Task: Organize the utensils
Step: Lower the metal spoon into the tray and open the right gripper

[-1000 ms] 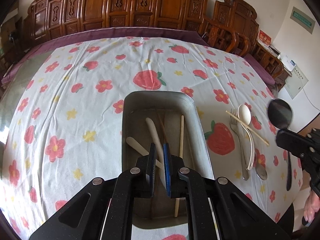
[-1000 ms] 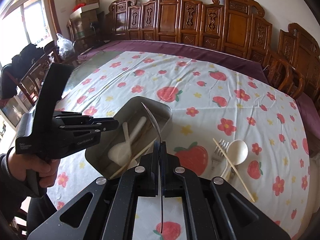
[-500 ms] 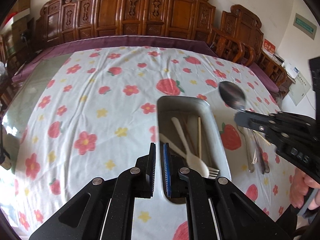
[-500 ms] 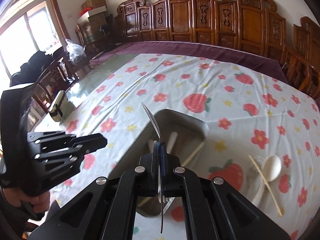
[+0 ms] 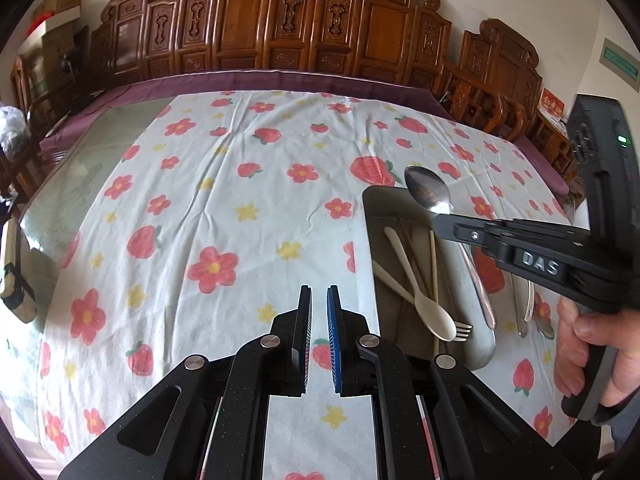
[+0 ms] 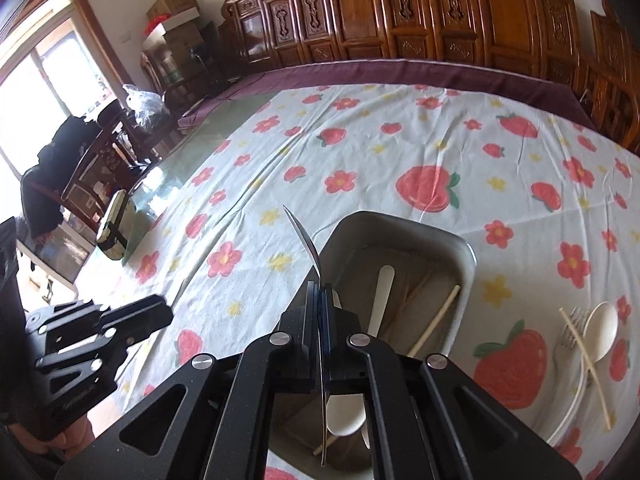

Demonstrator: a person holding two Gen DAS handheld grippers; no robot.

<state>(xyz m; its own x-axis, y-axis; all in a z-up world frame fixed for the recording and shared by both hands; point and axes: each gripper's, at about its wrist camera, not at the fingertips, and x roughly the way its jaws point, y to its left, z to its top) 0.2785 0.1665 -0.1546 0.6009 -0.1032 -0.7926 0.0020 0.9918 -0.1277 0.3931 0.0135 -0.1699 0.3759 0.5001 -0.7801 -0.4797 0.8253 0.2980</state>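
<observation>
A grey metal tray [image 5: 370, 216] [image 6: 466, 248] sits on the flowered tablecloth and holds a cream spoon [image 5: 434, 314], a fork and wooden chopsticks [image 6: 436, 320]. My right gripper [image 6: 320, 292] [image 5: 440, 220] is shut on a metal spoon [image 5: 426, 190] [image 6: 306, 240] and holds it above the tray's left part. My left gripper [image 5: 319, 296] [image 6: 160, 312] hovers over the cloth left of the tray, its jaws a narrow gap apart with nothing between them.
Right of the tray lie a white spoon [image 6: 600, 330], a fork [image 6: 570, 330] and a chopstick [image 6: 586, 364] on the cloth. A small dark case [image 6: 114, 226] sits at the table's left edge. Carved wooden chairs [image 5: 256, 24] line the far side.
My left gripper has moved left, off the tray and over the cloth. My right gripper has carried the metal spoon left, over the tray.
</observation>
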